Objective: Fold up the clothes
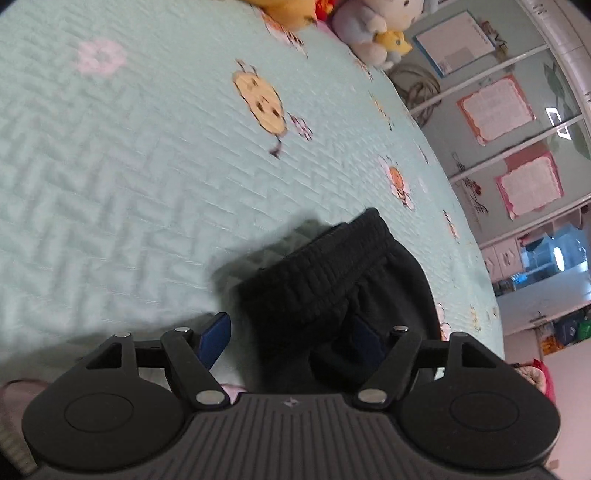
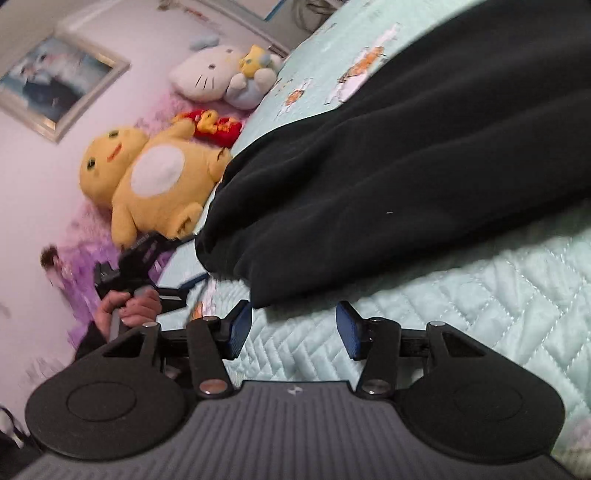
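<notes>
Right, left wrist view first. Left gripper (image 1: 291, 341) stands wide open over the quilt (image 1: 129, 177). Black trousers (image 1: 332, 291) sit between the pads, waistband end bunched and pointing away from the camera. Left pad (image 1: 216, 341) is clear of the cloth, with quilt showing in the gap. Right pad (image 1: 365, 343) is dark against the fabric; can't tell if it touches. No squeeze visible, so nothing is gripped. Plush toys (image 1: 369, 33) sit at the far edge of the bed; a wall with pink-framed sheets (image 1: 495, 109) is on the right.

Right wrist view. Right gripper (image 2: 295, 330) is about half open, with only quilt (image 2: 480, 295) between the pads, so it's empty. Trousers (image 2: 406, 166) lie just ahead of the fingertips, running up and to the right; the nearest hem is just beyond the left pad (image 2: 240, 328), not touching it. A hand (image 2: 133, 308) holding the other gripper's handle shows at left. Yellow plush (image 2: 155, 181) and white cat plush (image 2: 210, 75) lie behind, with a framed picture (image 2: 55, 81) on the wall.
</notes>
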The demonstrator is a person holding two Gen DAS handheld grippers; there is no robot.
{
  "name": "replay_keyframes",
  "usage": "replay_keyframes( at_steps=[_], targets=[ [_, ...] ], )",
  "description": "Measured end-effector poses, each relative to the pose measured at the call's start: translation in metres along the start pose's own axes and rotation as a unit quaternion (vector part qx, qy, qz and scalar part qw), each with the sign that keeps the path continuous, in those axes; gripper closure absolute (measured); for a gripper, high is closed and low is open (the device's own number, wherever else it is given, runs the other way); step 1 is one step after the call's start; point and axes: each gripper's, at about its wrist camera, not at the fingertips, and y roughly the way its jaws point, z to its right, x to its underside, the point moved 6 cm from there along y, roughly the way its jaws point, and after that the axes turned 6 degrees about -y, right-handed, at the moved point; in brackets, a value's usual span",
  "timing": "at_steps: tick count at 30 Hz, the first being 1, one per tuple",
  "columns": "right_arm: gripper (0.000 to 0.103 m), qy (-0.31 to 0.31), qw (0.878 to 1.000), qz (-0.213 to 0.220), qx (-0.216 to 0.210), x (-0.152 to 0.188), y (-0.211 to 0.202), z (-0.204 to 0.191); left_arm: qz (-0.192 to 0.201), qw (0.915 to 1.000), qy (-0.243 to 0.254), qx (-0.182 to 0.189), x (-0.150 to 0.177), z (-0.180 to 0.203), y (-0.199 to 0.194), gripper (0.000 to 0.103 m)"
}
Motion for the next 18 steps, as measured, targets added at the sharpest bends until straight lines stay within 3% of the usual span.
replay_keyframes(
  at_steps=[2,3,5,8,10,11,13,15,18],
  targets=[
    [0.052,0.015,1.000,0.015,-0.008,-0.003,0.005,0.004,-0.002,1.0000,-0.003,-0.003,-0.005,0.005,0.010,0.032],
    [0.052,0.020,0.999,0.023,-0.012,-0.005,0.007,0.003,0.003,0.9999,0.002,-0.011,-0.007,0.007,0.013,0.048],
    [0.052,0.032,0.999,0.043,-0.012,-0.011,0.009,0.002,0.012,0.9996,0.023,-0.013,-0.013,0.017,0.011,0.070],
    [0.051,-0.013,0.995,0.099,-0.004,-0.031,-0.004,-0.016,0.035,0.9962,0.077,0.023,-0.027,0.048,-0.010,0.071],
    [0.044,-0.055,0.988,0.147,0.005,-0.049,-0.019,-0.024,0.032,0.9944,0.100,0.014,-0.030,0.059,-0.008,0.069],
    [0.038,-0.052,0.987,0.149,0.004,-0.056,-0.018,-0.020,0.027,0.9941,0.105,0.004,-0.030,0.061,-0.003,0.069],
    [0.038,-0.021,0.990,0.141,0.002,-0.062,-0.011,-0.006,0.018,0.9942,0.105,-0.016,-0.026,0.055,0.004,0.067],
    [0.038,0.017,0.991,0.132,-0.008,-0.057,-0.004,0.004,0.012,0.9947,0.097,-0.032,-0.020,0.042,0.009,0.058],
    [0.038,0.038,0.992,0.117,-0.017,-0.041,0.005,0.004,0.013,0.9977,0.060,-0.028,-0.011,0.017,-0.002,0.052]
  ],
)
